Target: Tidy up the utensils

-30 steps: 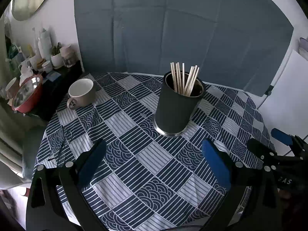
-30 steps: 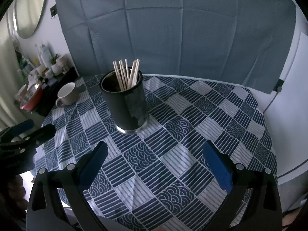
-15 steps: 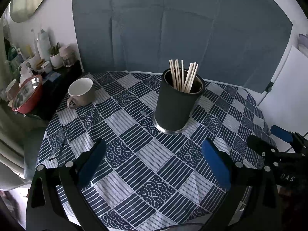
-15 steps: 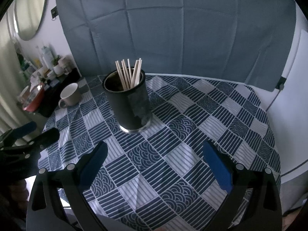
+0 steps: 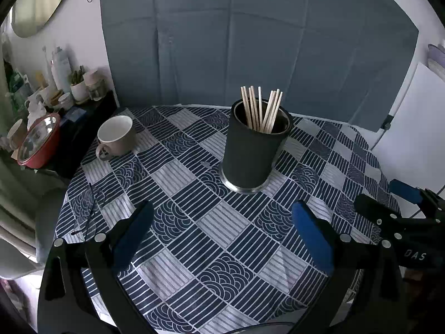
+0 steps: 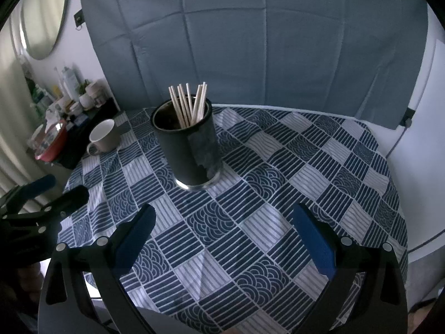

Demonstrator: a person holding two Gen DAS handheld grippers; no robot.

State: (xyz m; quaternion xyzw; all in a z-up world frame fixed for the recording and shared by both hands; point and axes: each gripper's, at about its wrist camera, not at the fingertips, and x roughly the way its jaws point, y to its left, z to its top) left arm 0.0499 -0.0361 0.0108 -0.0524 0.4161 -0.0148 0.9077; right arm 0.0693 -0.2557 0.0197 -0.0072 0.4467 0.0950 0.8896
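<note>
A black cylindrical holder stands upright near the middle of the round table and holds several wooden chopsticks. It shows in the right wrist view with the chopsticks too. My left gripper is open and empty, above the tablecloth in front of the holder. My right gripper is open and empty, also short of the holder. Each gripper shows at the other view's edge: the right gripper and the left gripper.
A beige mug sits at the table's far left. The blue patterned tablecloth covers the table. A dark side shelf with a red bowl, bottles and cups stands left. A grey cloth backdrop hangs behind.
Both grippers have drawn back and up a little from the holder, which looks slightly farther away. Both stay open and empty.
</note>
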